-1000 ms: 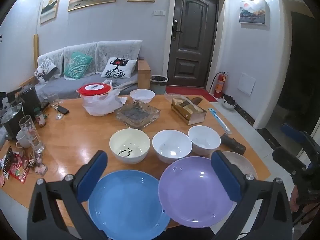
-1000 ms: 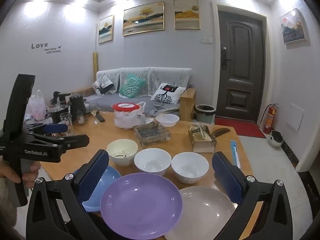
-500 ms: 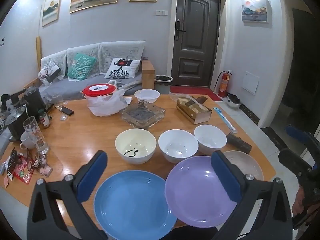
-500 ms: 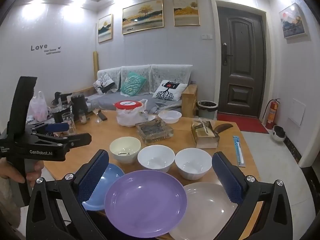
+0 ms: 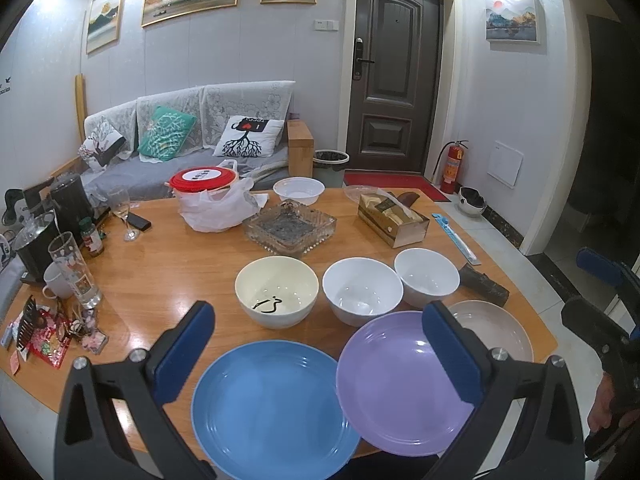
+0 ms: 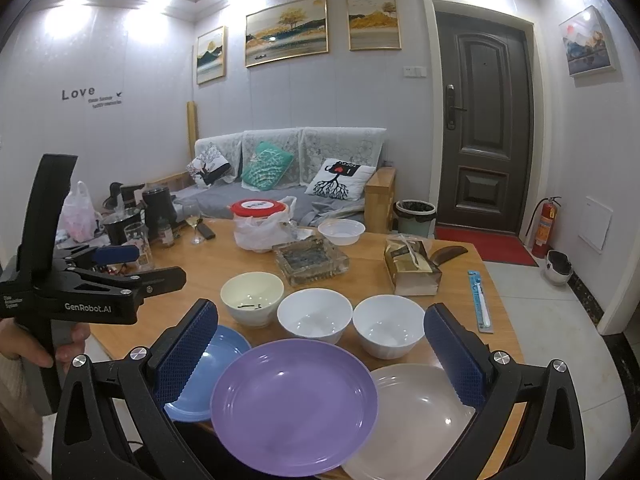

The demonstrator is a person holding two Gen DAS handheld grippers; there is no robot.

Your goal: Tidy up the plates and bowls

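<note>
Three plates lie along the table's near edge: a blue plate (image 5: 272,404), a purple plate (image 5: 400,384) overlapping it, and a beige plate (image 5: 500,328). Behind them stand a cream bowl (image 5: 276,290) and two white bowls (image 5: 362,296) (image 5: 426,276). A fourth white bowl (image 5: 299,190) sits farther back. My left gripper (image 5: 320,356) is open and empty, above the blue and purple plates. My right gripper (image 6: 320,356) is open and empty, above the purple plate (image 6: 294,404) and beige plate (image 6: 416,412). The blue plate (image 6: 208,372) lies at its left.
On the round wooden table (image 5: 168,268) are a glass ashtray (image 5: 290,228), a bagged red-lidded container (image 5: 208,196), a tissue box (image 5: 392,220), glasses and a kettle (image 5: 72,204) at the left, and a dark comb (image 5: 482,284) at the right edge.
Both grippers drifted slightly; the plates and bowls shifted a little rightward and upward in view. Nothing was gripped or moved.
</note>
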